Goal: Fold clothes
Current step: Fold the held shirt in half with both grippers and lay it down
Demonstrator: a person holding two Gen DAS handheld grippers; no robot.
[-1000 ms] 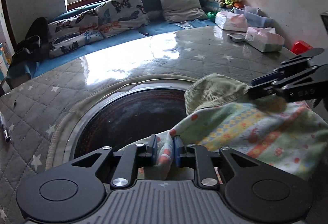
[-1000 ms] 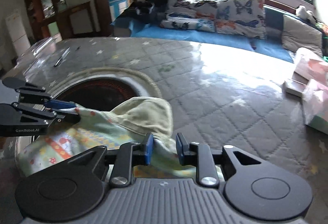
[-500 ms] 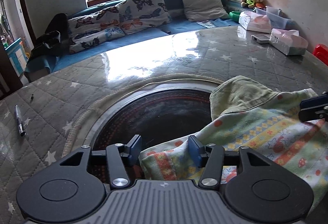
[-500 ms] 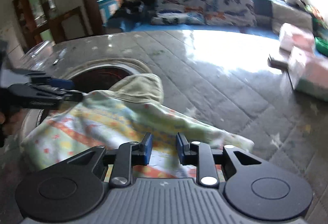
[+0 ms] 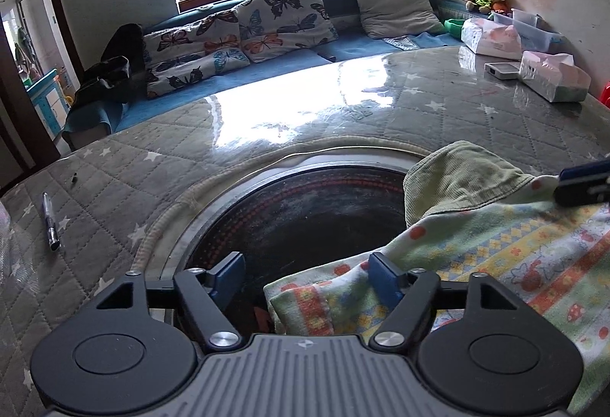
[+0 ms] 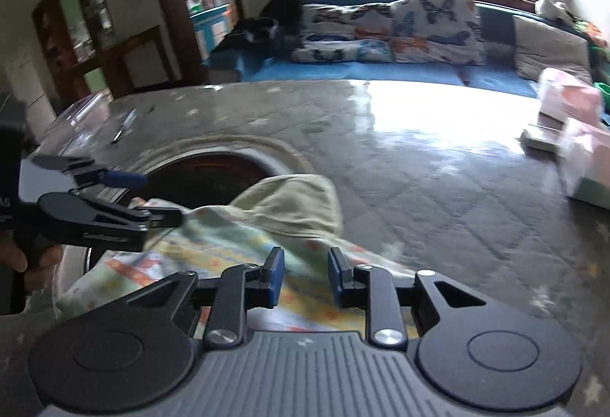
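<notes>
Left wrist view. We see the left tongs (image 5: 303, 274) standing wide, blue pads well apart, with nothing gripped. The near left corner of the patterned garment (image 5: 476, 264) lies between the pads, closer to the right one, and rests slack. The garment sits on the bench (image 5: 152, 180), a quilted star-print surface under a glossy cover, and spreads from the middle to the right of the frame. Its pale green hood (image 5: 453, 176) turns up at the far side and overlaps the rim of the dark round inset (image 5: 305, 214). The tip of the right tongs (image 5: 583, 184) enters at the right edge, over the cloth. A pen (image 5: 50, 222) lies well to the left.

Right wrist view. We see the right tongs (image 6: 303, 274) parted a moderate way, holding nothing, with the cloth (image 6: 213, 237) below and beyond them. The left tongs (image 6: 126, 199) come in from the left, open over the garment's far left edge, carried by a hand (image 6: 23, 256). The picture is blurred, so fine contact cannot be read.

Step in hand, as we judge it: both tongs are free of the cloth, which fits either a fold just laid down or a fresh hold being sought. Any further fold calls for a firm pinch on an edge or corner at each side, lifted evenly.
</notes>
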